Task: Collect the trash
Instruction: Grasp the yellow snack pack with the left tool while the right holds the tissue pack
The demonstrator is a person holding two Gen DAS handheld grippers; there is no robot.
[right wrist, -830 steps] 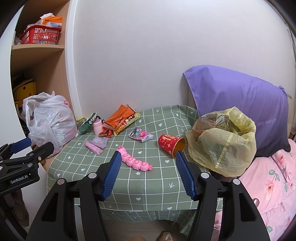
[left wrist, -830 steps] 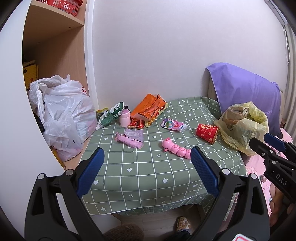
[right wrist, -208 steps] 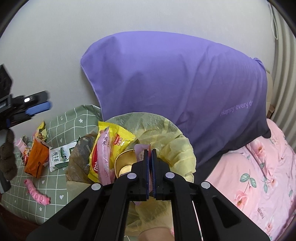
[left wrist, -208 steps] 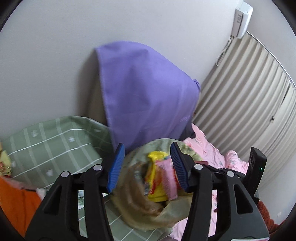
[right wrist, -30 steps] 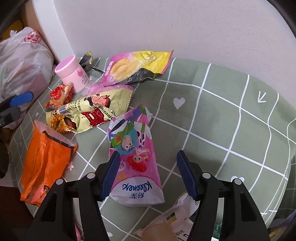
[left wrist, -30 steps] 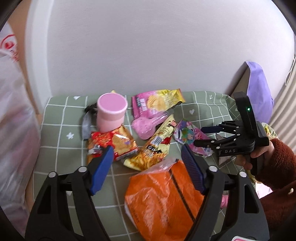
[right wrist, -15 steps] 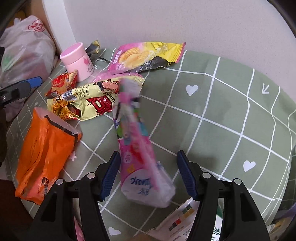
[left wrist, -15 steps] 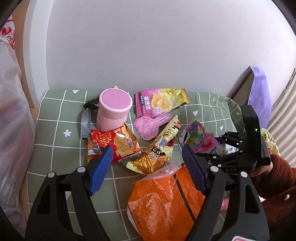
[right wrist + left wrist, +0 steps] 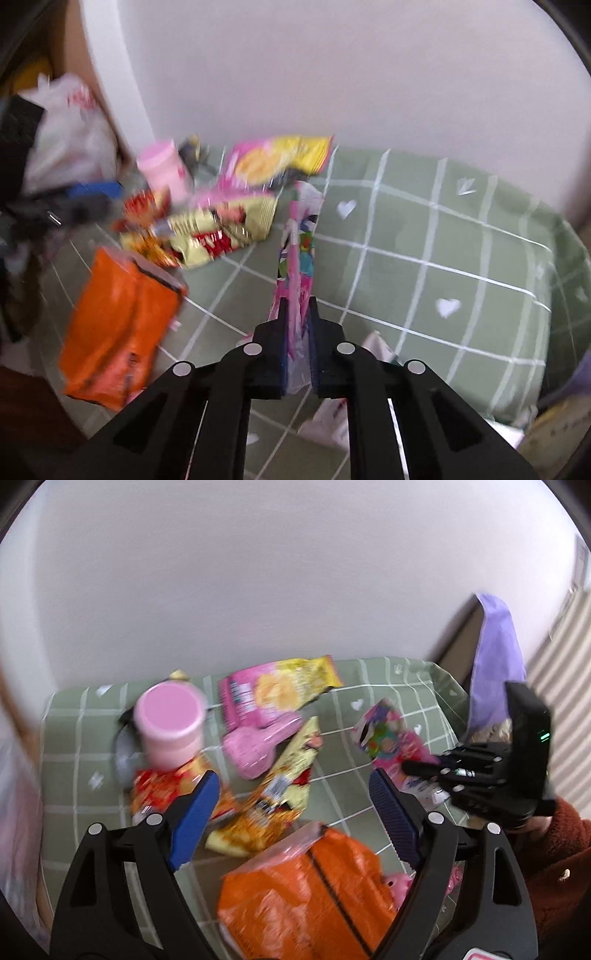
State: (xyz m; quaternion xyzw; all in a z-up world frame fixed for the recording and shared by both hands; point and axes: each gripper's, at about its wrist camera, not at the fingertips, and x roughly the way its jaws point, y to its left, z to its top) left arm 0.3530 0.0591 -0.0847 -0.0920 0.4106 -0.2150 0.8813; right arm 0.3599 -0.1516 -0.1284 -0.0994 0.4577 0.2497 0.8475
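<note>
My right gripper (image 9: 297, 314) is shut on the pink cartoon tissue pack (image 9: 297, 254), which it holds edge-on, lifted off the green checked tablecloth (image 9: 424, 236). The same pack (image 9: 388, 738) and right gripper (image 9: 417, 766) show at the right of the left wrist view. My left gripper (image 9: 288, 810) is open and empty above a yellow snack wrapper (image 9: 280, 794) and an orange bag (image 9: 306, 890). A red wrapper (image 9: 162, 786), a pink jar (image 9: 170, 720), a pink scoop (image 9: 258, 746) and a pink-yellow chip bag (image 9: 273, 690) lie beyond it.
A white plastic bag (image 9: 70, 144) sits at the table's left by a shelf. A purple pillow (image 9: 496, 657) stands at the far right. A white carton (image 9: 340, 413) lies under my right gripper. A pink toy (image 9: 399, 882) lies by the orange bag.
My right gripper has closed on the tissue pack and lifted it off the cloth. My left gripper has shifted slightly; both views are motion-blurred.
</note>
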